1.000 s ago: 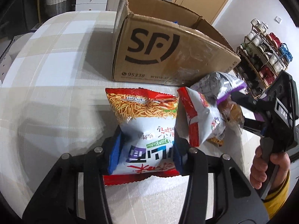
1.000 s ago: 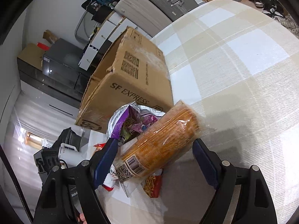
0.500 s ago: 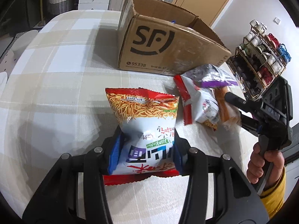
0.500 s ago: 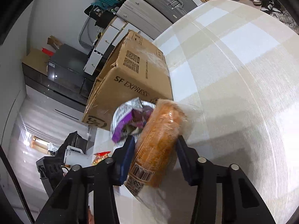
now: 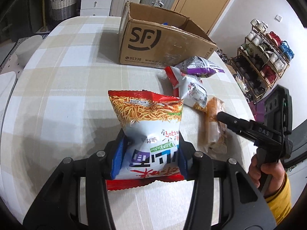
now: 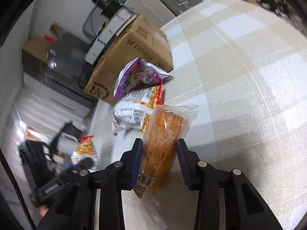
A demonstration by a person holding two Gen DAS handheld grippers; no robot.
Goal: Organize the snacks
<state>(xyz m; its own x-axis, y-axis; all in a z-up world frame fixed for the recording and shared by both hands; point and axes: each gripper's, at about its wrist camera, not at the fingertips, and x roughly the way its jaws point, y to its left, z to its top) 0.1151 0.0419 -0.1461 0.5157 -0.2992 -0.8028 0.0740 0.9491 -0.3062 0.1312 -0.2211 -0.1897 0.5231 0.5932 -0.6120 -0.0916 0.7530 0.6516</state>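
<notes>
Evidently, both tools are holding snacks for boxing. The left gripper (image 5: 150,151) is pinching the noodle-snack bag (image 5: 147,126) above the checked table (image 5: 57,76), while the right gripper (image 6: 159,154) is clamping, probably, an orange biscuit pack (image 6: 163,140) beside the loose bags (image 6: 138,88). Next, each needs lifting over the rim of the cardboard box (image 5: 153,42), which is reading "SF", "95338" and "EXPRESS".
</notes>
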